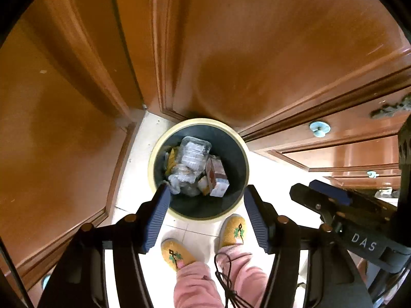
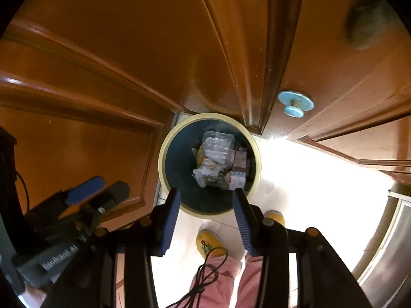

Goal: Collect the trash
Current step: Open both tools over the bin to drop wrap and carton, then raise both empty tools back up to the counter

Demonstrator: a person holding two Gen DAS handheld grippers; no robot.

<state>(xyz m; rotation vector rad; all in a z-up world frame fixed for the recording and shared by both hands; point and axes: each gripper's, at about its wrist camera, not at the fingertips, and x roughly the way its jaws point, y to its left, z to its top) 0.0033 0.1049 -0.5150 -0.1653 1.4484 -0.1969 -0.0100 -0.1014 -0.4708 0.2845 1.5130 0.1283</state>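
A round dark bin with a cream-yellow rim (image 1: 154, 151) (image 2: 164, 151) stands upright on the pale tiled floor, close against brown wooden cabinet doors. Inside lie crumpled clear plastic packaging (image 1: 194, 152) (image 2: 217, 145) and a small brown-and-white carton (image 1: 217, 175) (image 2: 239, 165), side by side, touching.

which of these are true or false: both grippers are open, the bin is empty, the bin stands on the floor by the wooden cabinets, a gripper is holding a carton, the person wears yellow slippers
1. Both grippers are open. True: the left gripper and the right gripper hold nothing.
2. The bin is empty. False: it holds clear plastic packaging and a carton.
3. The bin stands on the floor by the wooden cabinets. True.
4. A gripper is holding a carton. False: the carton lies in the bin.
5. The person wears yellow slippers. True.
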